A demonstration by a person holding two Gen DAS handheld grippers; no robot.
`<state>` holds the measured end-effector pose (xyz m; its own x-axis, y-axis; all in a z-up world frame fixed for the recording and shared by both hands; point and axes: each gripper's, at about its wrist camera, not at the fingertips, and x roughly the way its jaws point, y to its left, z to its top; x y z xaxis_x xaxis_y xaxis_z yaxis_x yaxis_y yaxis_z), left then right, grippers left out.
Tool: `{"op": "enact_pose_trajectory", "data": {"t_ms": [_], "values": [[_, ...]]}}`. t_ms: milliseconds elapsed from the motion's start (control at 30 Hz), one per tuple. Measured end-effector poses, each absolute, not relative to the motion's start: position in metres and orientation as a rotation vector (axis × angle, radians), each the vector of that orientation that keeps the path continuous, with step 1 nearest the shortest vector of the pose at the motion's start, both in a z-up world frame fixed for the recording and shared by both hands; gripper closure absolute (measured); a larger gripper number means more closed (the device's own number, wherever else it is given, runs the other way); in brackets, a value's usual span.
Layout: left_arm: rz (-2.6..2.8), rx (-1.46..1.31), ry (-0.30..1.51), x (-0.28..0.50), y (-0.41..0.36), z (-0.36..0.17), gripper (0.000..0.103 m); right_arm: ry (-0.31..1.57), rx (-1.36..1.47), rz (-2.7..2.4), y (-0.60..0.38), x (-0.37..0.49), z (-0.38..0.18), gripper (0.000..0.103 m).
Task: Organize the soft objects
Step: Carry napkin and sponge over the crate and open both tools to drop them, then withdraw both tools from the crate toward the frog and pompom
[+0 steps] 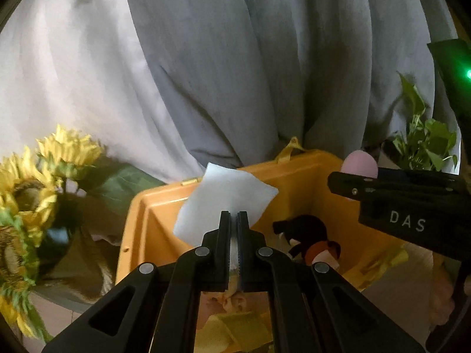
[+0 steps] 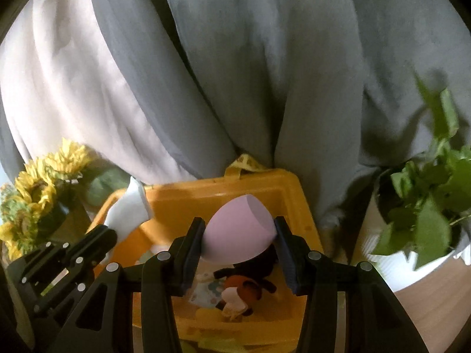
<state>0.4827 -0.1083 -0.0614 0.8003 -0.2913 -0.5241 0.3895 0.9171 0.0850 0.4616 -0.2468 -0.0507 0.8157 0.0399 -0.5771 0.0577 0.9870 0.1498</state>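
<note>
My left gripper [image 1: 234, 214] is shut on a white square sponge pad [image 1: 223, 203] and holds it above the yellow bin [image 1: 153, 206]. My right gripper [image 2: 239, 226] is shut on a pink egg-shaped sponge [image 2: 240, 235] and holds it over the same bin [image 2: 294, 194]. In the bin lies a black, orange and white plush toy [image 2: 244, 288], also seen in the left wrist view [image 1: 309, 238]. The left gripper [image 2: 103, 235] with the white pad [image 2: 129, 209] shows at left in the right wrist view. The right gripper body [image 1: 412, 206] and pink sponge [image 1: 360, 161] show at right in the left wrist view.
Sunflowers [image 1: 35, 182] stand left of the bin, also in the right wrist view [image 2: 38, 194]. A leafy plant in a white pot [image 2: 412, 250] stands to the right. Grey and white curtains [image 2: 235, 73] hang behind. Yellow cloths [image 1: 229, 332] lie in the bin's near part.
</note>
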Motion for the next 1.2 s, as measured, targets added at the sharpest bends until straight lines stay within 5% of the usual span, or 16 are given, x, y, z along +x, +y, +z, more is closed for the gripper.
{"op": "enact_pose_trajectory", "data": {"t_ms": [233, 433, 700, 1200], "values": [[-0.38, 0.194, 0.575, 0.496, -0.111, -0.07, 0.093, 0.703, 0.159, 0.008, -0.245, 0.482, -0.066, 0.053], [-0.362, 0.178, 0.587, 0.497, -0.107, -0.07, 0.072, 0.728, 0.159, 0.002, -0.245, 0.486, -0.07, 0.036], [-0.33, 0.161, 0.554, 0.472, -0.093, -0.053, 0.049, 0.679, 0.15, -0.012, -0.248, 0.467, -0.056, 0.033], [-0.306, 0.116, 0.466, 0.415, -0.068, -0.01, 0.037, 0.559, 0.166, -0.048, -0.243, 0.401, -0.009, 0.02]]}}
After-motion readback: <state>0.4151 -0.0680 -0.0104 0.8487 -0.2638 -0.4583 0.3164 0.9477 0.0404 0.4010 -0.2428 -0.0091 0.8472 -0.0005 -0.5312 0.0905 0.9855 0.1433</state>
